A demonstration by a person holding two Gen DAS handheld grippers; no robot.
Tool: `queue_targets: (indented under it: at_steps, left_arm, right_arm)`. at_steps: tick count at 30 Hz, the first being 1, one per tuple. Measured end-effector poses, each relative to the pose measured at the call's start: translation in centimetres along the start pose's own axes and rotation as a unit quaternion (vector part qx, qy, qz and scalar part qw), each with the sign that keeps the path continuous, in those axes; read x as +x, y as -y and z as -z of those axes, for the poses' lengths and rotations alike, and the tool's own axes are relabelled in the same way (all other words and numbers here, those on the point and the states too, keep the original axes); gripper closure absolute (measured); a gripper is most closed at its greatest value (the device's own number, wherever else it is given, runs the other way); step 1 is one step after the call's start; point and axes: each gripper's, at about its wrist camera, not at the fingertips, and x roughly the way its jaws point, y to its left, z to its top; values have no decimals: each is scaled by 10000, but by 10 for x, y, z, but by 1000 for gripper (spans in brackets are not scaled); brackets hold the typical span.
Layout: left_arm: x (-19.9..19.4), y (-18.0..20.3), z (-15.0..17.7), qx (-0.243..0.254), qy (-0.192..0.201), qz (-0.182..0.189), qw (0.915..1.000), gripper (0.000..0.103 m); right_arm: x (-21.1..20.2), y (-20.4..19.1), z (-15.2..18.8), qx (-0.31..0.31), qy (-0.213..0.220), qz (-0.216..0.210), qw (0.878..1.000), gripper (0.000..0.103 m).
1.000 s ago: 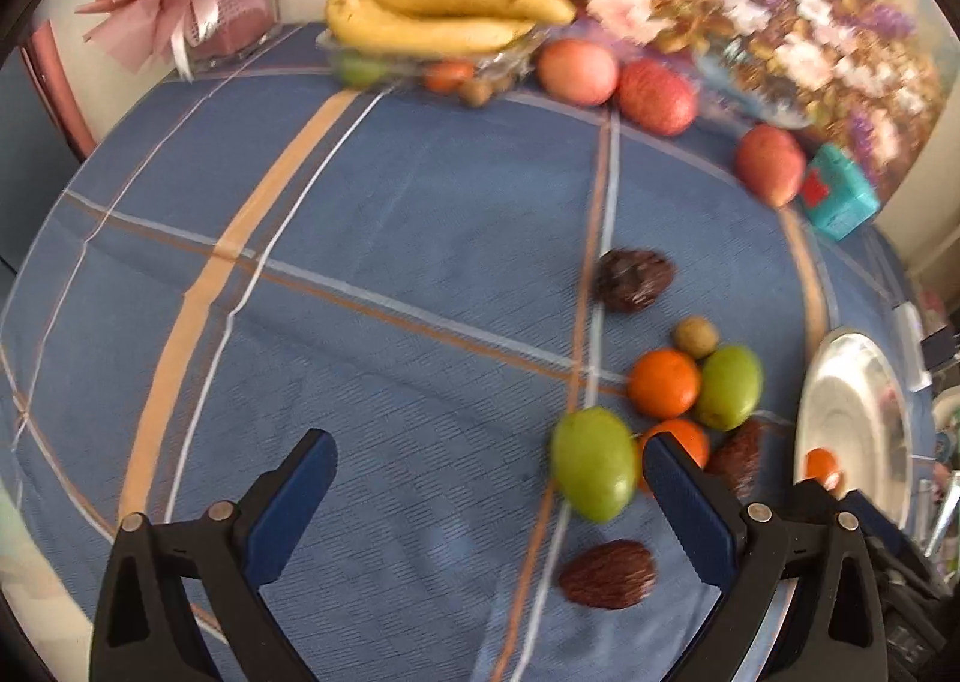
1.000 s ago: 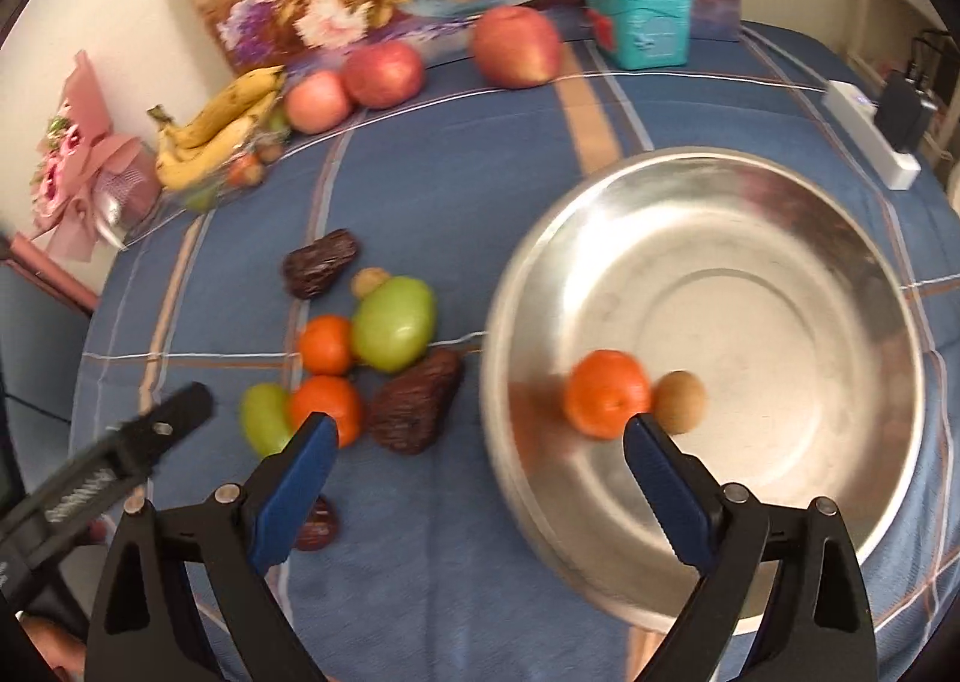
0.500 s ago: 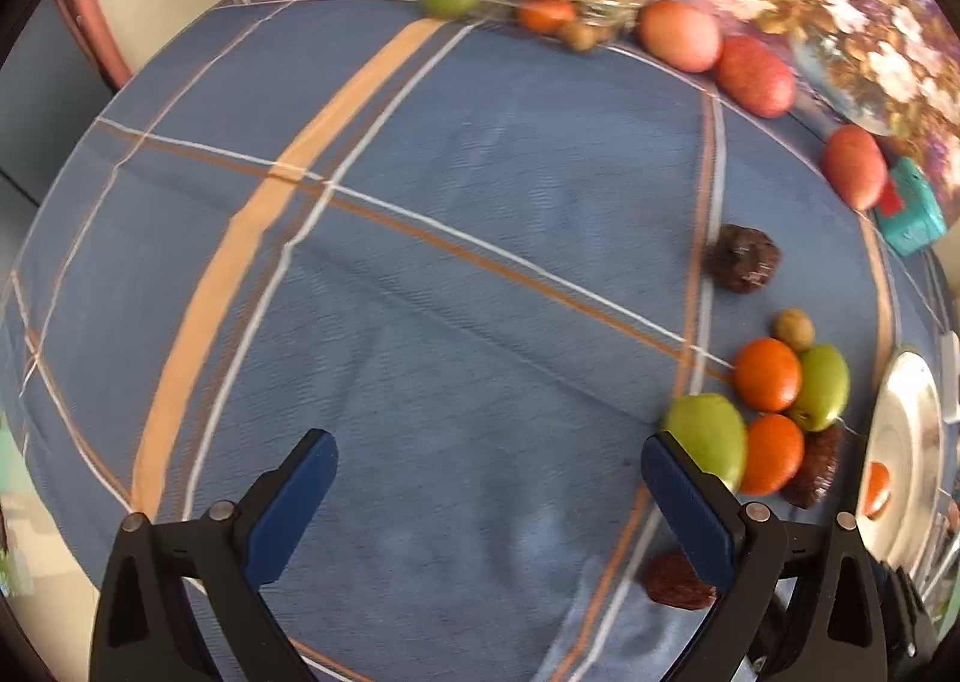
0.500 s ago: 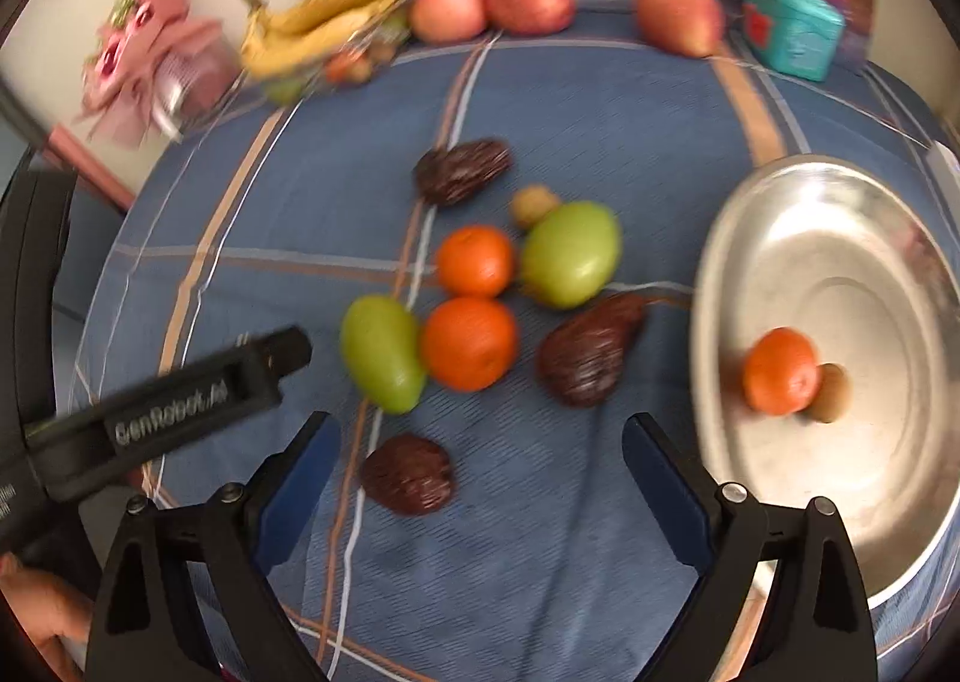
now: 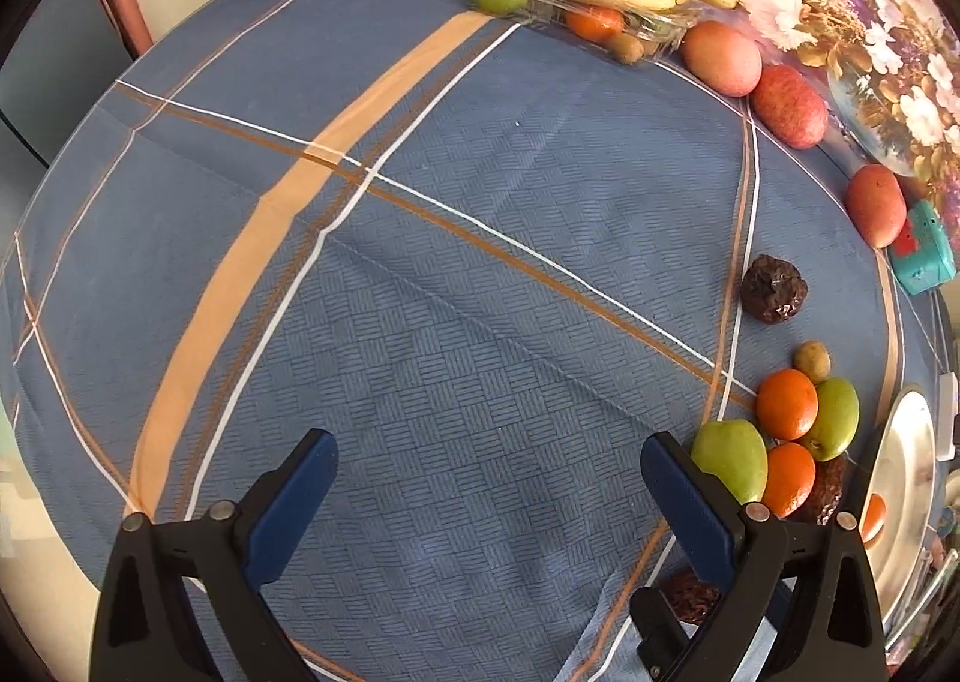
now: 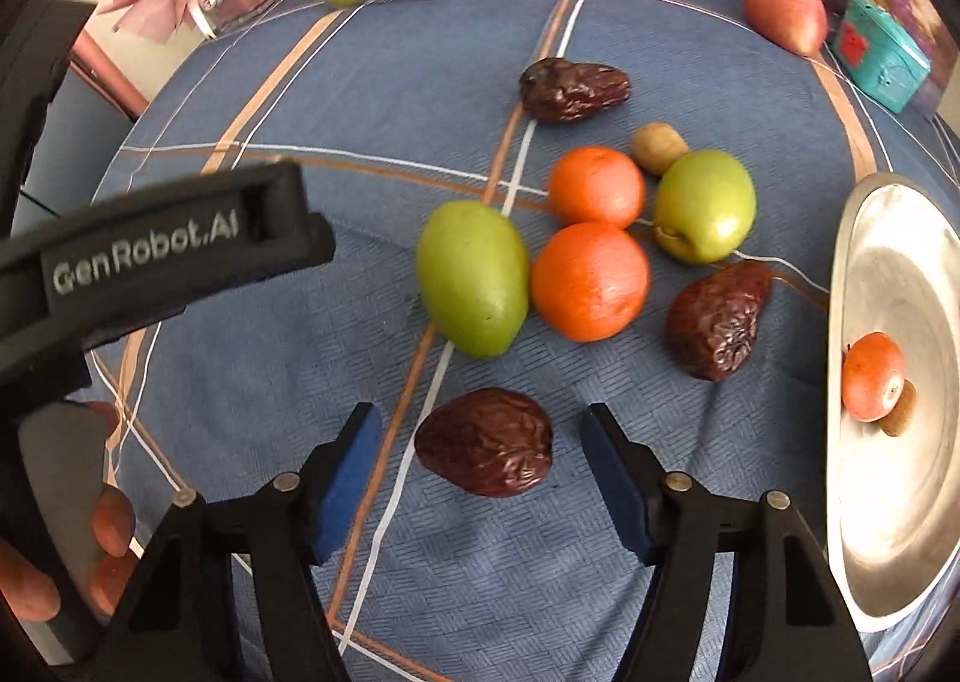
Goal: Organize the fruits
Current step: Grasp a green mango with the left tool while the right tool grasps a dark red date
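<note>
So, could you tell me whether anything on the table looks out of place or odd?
Nothing looks damaged or spilled. Loose fruit lies on the cloth beside the metal bowl, including the dark date between the right gripper fingers.

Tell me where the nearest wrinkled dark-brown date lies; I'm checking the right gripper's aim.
In the right wrist view the wrinkled dark-brown date lies on the blue cloth between the right gripper's closing, untouching pads, just below the green fruit.

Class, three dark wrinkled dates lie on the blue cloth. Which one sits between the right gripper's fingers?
The nearest date, alone below the green and orange fruits, lies between the right gripper's closing but untouching blue pads; the other two lie farther off.
</note>
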Motion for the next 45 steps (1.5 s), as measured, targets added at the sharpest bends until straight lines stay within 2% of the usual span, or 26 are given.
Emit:
queue_targets:
  at_steps: [1, 5, 9, 13, 17, 24, 26, 29, 33, 36, 45]
  left_arm:
    - [-1, 0, 0, -1, 6, 8, 10000, 1]
    - [1, 3, -5, 10, 36, 57, 10000, 1]
    - [-1, 6, -8, -24, 78, 121, 9999, 1]
    - [-4, 5, -10, -67, 154, 349, 9992, 2]
    - [-5, 17, -10, 117, 156, 574, 9982, 13]
    - [0, 35, -8, 89, -159, 1490, 9887, 29]
    - [0, 41, -6, 188, -195, 1545, 9876, 40]
    - [3, 53, -4, 331, -284, 1646, 9854, 51]
    - [6, 66, -3, 494, -344, 1656, 9844, 52]
    - [6, 72, -2, 607, -353, 1616, 9843, 57]
    - [11, 72, -2, 585, -381, 1555, 9854, 63]
  right_arm:
    - [1, 1, -4, -3, 9, 15, 10000, 47]
    - [1, 3, -5, 16, -31, -33, 10000, 57]
    - [-2, 2, -2, -22, -48, -115, 9999, 57]
    - [-11, 5, -4, 35, 87, -216, 9997, 57]
    - [-27, 17, -7, 239, 368, -108, 9990, 57]
    - [-55, 57, -8, 912, 771, -53, 9928, 57]
    - [-60, 68, -7, 1106, 830, -72, 9904, 57]
    - [-64, 79, -5, 1341, 876, -152, 9870, 57]
    - [-66, 87, -6, 1536, 930, -214, 9835, 57]
    - [-70, 92, -5, 1641, 975, -268, 9812, 57]
    - [-75, 95, -4, 1688, 1039, -337, 9796, 57]
